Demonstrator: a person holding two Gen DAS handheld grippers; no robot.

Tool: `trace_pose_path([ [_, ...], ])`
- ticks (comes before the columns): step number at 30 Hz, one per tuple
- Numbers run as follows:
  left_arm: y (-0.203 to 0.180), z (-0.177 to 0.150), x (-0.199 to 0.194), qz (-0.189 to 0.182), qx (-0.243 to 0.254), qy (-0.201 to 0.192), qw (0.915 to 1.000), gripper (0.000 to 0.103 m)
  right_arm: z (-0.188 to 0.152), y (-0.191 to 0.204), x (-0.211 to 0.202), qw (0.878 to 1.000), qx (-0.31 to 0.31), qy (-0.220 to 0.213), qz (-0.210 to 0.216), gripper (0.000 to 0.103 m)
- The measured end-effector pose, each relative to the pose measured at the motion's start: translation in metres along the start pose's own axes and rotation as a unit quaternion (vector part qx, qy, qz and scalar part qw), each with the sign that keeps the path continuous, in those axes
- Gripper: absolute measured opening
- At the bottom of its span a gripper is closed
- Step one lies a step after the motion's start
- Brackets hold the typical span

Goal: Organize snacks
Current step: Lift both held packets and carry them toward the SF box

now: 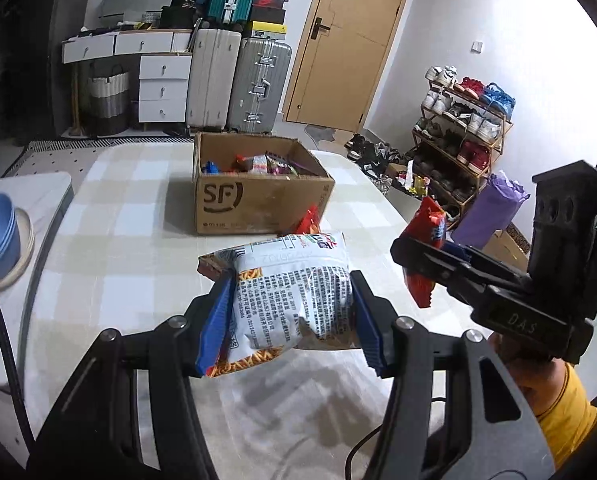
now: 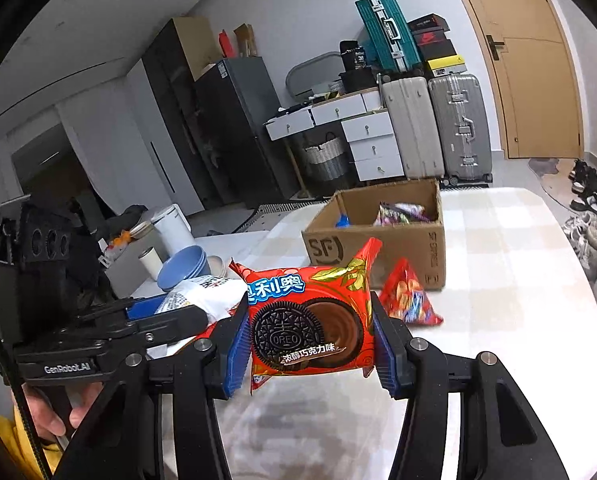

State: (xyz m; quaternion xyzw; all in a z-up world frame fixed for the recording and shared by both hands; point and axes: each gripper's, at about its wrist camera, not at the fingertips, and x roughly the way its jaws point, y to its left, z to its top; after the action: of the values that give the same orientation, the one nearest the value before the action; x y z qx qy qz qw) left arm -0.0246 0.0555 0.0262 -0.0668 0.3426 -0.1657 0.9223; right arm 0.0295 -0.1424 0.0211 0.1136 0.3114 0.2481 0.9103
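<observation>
Two packets are held above the checked table (image 1: 110, 248), each pinched between blue pads: the left gripper (image 1: 294, 312) squeezes a white snack bag (image 1: 294, 288), the right gripper (image 2: 310, 336) a red cookie packet (image 2: 306, 320). Farther off stands the open cardboard box (image 1: 258, 200) with snacks inside; one red packet (image 2: 408, 300) lies beside its near wall. Judging by this, the carrying step is underway; next, each packet must travel over the box rim before release.

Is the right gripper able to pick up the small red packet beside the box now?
Probably not: the right gripper is shut on the Oreo pack; the red packet lies unobstructed.
</observation>
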Motion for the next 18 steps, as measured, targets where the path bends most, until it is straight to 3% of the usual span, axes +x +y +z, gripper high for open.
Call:
trace_pose_path([
  [11, 0.010, 0.094, 0.038, 0.018, 0.031, -0.021, 0.9991, 0.053, 0.102, -0.031, 0.050, 1.000, -0.012, 0.002, -0.002, 0.053],
  [18, 0.032, 0.162, 0.121, 0.026, 0.034, 0.004, 0.9991, 0.053, 0.157, -0.073, 0.121, 0.999, -0.011, 0.027, -0.024, 0.052],
])
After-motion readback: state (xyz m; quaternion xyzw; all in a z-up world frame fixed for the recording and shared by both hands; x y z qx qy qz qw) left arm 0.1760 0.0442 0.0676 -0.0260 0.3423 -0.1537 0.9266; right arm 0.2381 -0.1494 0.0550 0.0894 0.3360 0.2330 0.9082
